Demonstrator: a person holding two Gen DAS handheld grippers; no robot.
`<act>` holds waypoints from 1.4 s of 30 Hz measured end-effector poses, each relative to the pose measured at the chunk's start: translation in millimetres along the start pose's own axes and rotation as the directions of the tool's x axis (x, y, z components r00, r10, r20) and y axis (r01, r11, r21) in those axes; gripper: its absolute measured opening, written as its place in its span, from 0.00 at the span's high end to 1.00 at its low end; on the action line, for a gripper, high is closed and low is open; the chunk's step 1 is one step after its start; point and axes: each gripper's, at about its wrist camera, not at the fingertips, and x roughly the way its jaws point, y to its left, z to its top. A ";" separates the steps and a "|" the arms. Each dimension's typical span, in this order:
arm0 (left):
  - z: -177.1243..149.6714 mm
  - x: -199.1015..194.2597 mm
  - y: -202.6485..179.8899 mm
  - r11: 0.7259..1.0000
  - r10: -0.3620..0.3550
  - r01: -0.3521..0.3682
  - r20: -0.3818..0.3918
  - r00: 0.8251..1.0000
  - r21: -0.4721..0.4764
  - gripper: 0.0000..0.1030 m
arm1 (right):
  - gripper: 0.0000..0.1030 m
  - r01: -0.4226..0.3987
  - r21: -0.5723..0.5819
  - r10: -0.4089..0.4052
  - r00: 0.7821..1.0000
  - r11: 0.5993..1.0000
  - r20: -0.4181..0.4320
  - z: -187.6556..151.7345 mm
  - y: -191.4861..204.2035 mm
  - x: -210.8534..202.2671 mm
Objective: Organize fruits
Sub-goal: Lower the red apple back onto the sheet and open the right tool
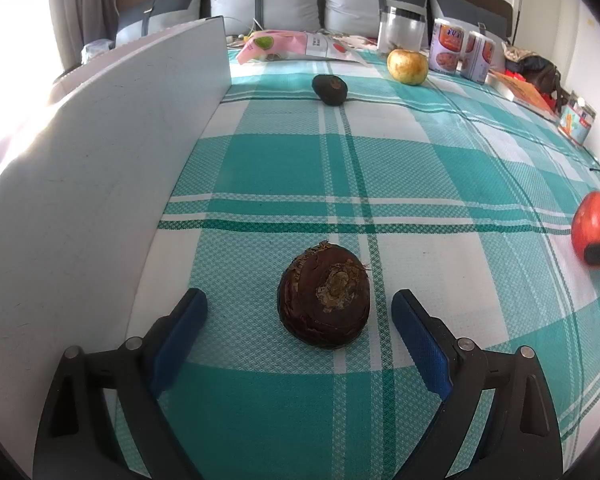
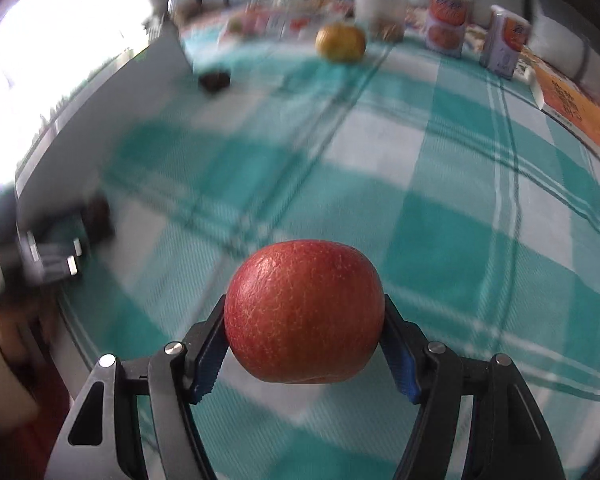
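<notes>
A dark brown round fruit [image 1: 323,294] lies on the teal plaid cloth [image 1: 439,168], between the fingers of my open left gripper [image 1: 300,304], which do not touch it. My right gripper [image 2: 303,316] is shut on a red apple [image 2: 303,312] and holds it above the cloth; the apple also shows at the right edge of the left wrist view [image 1: 593,228]. A dark avocado [image 1: 329,89] and a yellow-green apple [image 1: 407,66] lie at the far end. The right wrist view shows the yellow-green apple [image 2: 341,42], the avocado [image 2: 215,80] and my left gripper [image 2: 60,248], all blurred.
A white board [image 1: 100,160] stands upright along the left side. At the back are a pink packet [image 1: 276,46], a glass jar [image 1: 403,30], two cans [image 1: 463,50] and grey pillows. An orange box [image 1: 527,92] and a small jar [image 1: 577,120] sit at the right edge.
</notes>
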 end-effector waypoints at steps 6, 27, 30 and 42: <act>0.0 0.2 0.1 1.000 -0.001 0.001 0.000 1.000 0.000 0.08 | 0.33 0.046 -0.051 -0.045 0.999 0.998 0.019 2.8 16.4 9.4; -0.5 0.3 0.4 1.000 -0.001 0.001 0.001 1.000 0.002 0.08 | 0.30 -0.026 0.196 -0.030 0.961 0.980 0.276 5.5 17.8 -2.7; -0.6 0.3 0.6 1.000 -0.002 0.002 0.001 1.000 0.001 0.08 | 0.28 -0.003 0.193 -0.048 0.964 0.981 0.262 4.4 22.7 3.4; -0.7 0.0 0.6 1.000 -0.002 0.002 0.002 1.000 0.002 0.08 | 0.03 0.055 0.213 -0.121 0.942 0.976 0.313 -45.6 26.2 -19.2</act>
